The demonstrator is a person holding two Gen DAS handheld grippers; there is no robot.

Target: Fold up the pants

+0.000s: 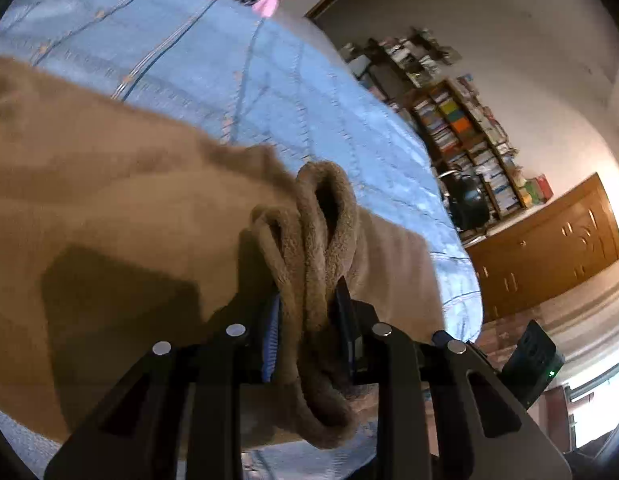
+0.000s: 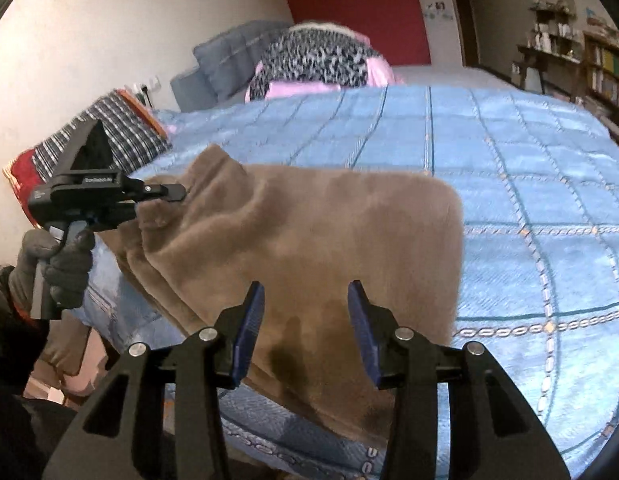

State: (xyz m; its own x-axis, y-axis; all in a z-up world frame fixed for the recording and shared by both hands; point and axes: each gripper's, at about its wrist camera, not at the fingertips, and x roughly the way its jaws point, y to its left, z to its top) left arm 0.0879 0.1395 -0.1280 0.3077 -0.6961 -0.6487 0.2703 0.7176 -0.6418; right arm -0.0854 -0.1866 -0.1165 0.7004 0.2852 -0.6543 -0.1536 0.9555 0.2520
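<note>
Brown fleece pants point(image 2: 309, 236) lie folded on the blue quilted bedspread point(image 2: 509, 184), near the bed's front edge. My left gripper point(image 1: 309, 304) is shut on a bunched fold of the pants point(image 1: 309, 240) and lifts it a little. In the right wrist view the left gripper point(image 2: 177, 192) shows at the pants' left end, held by a gloved hand. My right gripper point(image 2: 305, 300) is open and empty, just above the pants' near edge, with its blue pads apart.
Pillows and a leopard-print and pink blanket point(image 2: 317, 60) lie at the head of the bed. A striped cushion point(image 2: 109, 132) sits at the left. Bookshelves point(image 1: 461, 132) and a wooden cabinet point(image 1: 549, 248) stand beyond the bed.
</note>
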